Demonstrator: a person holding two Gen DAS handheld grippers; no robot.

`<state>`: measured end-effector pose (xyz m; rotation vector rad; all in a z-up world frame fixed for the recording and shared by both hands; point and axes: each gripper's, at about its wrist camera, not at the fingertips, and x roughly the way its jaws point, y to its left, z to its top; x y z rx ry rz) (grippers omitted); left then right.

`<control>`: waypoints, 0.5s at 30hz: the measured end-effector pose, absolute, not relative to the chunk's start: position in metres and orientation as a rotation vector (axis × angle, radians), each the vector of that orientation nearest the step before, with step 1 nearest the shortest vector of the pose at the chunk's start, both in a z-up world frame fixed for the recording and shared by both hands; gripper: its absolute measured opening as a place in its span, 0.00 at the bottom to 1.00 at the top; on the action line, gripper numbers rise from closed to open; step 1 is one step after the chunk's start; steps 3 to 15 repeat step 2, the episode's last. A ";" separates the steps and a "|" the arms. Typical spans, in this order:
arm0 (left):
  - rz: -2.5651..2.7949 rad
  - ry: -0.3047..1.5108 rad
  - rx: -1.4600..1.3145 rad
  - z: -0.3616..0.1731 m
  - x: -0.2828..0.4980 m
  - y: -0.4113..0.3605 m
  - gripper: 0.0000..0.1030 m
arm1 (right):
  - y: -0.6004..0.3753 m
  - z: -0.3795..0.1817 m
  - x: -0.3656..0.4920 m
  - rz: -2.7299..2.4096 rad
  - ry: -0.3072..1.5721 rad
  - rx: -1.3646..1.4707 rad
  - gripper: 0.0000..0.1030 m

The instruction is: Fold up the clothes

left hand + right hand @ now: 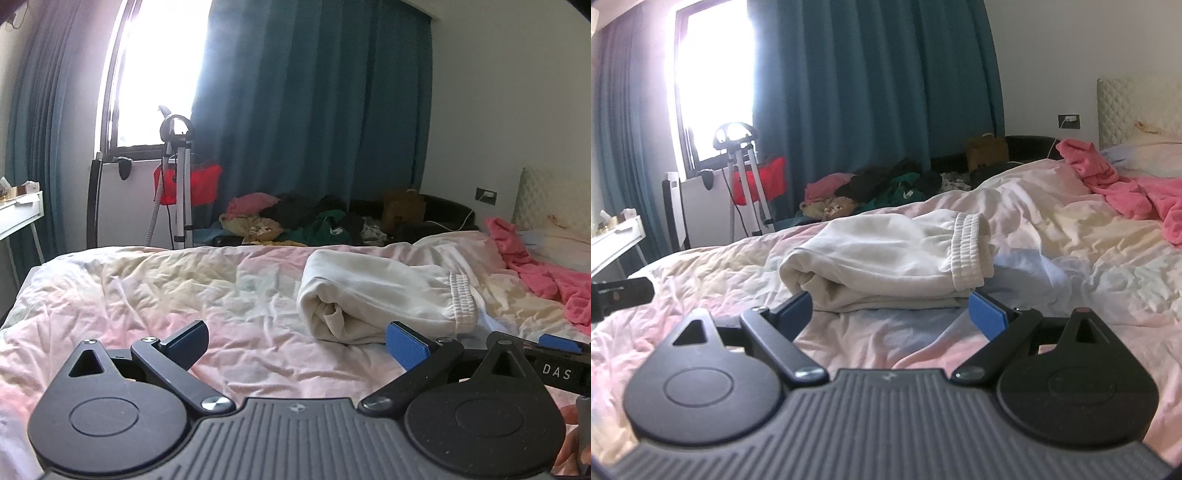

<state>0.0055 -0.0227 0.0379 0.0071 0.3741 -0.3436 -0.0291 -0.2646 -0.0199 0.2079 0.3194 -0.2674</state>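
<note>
A folded cream-white garment [384, 295] with a ribbed elastic hem lies on the pink bedspread [147, 288]. In the right wrist view the same garment [886, 258] sits just beyond the fingertips. My left gripper [297, 347] is open, low over the bed, with the garment ahead and to its right. My right gripper [890, 314] is open too, its blue pads close to the garment's near edge, with nothing between them. The right gripper's tip [554, 345] shows at the left wrist view's right edge.
A crumpled pink garment [1126, 188] lies at the bed's far right near the pillow [1145, 155]. A heap of clothes [295, 221] sits beyond the bed. A tripod [181, 177] stands by the window, a white desk [18, 210] at left.
</note>
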 end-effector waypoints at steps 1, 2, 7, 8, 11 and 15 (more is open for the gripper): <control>-0.343 0.375 0.006 0.038 0.006 -0.022 1.00 | -0.265 -0.020 -0.028 -0.268 0.323 0.206 0.90; -0.343 0.376 0.005 0.037 0.006 -0.022 1.00 | -0.265 -0.021 -0.028 -0.268 0.326 0.206 0.90; -0.343 0.376 0.005 0.037 0.006 -0.022 1.00 | -0.265 -0.021 -0.028 -0.268 0.326 0.206 0.90; -0.343 0.376 0.005 0.037 0.006 -0.022 1.00 | -0.265 -0.021 -0.028 -0.268 0.326 0.206 0.90; -0.343 0.376 0.005 0.037 0.006 -0.022 1.00 | -0.265 -0.021 -0.028 -0.268 0.326 0.206 0.90; -0.343 0.376 0.005 0.037 0.006 -0.022 1.00 | -0.265 -0.021 -0.028 -0.268 0.326 0.206 0.90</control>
